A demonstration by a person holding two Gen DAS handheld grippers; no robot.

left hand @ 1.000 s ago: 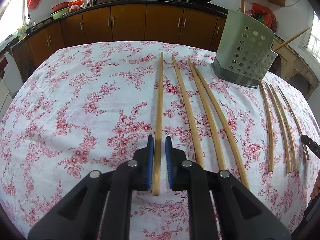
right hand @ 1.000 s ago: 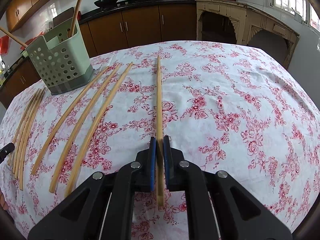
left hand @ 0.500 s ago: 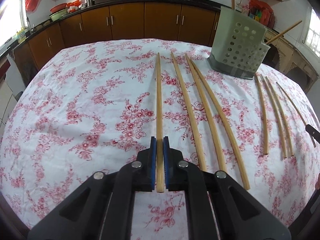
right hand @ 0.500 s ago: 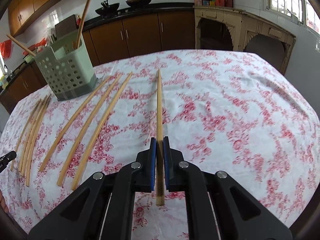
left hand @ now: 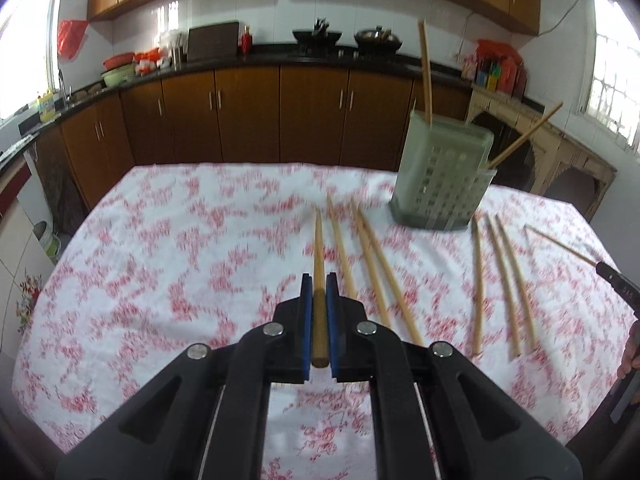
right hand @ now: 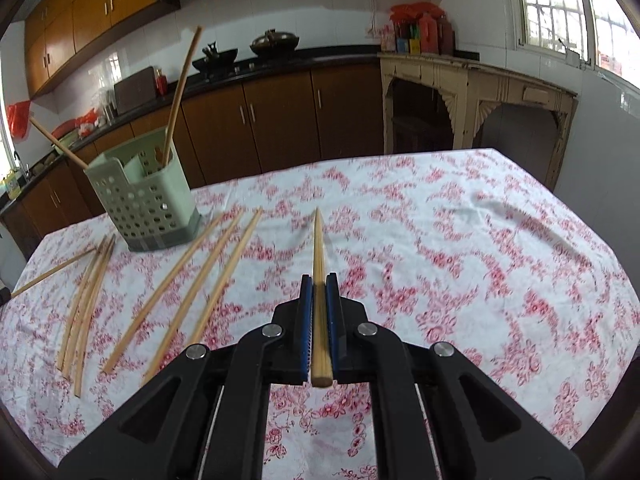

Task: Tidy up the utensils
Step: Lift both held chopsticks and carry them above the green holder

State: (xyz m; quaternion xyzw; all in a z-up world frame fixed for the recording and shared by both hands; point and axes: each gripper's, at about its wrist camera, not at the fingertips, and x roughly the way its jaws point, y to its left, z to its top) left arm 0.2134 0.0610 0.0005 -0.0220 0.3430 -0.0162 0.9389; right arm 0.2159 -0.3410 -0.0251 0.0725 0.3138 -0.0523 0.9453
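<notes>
My left gripper is shut on a long wooden chopstick and holds it above the table, tip forward. My right gripper is shut on another wooden chopstick, also lifted. A pale green perforated utensil holder stands at the far right in the left wrist view and at the far left in the right wrist view, with two chopsticks standing in it. Several more chopsticks lie on the floral tablecloth, also seen in the right wrist view.
The table's far edge drops off toward brown kitchen cabinets. A worn cream side table stands beyond the table at right. The tip of the other gripper shows at the right edge of the left wrist view.
Both grippers have lifted their chopsticks off the tablecloth and risen, so the views now look more level across the kitchen. The left gripper closed on its chopstick about a second ago.
</notes>
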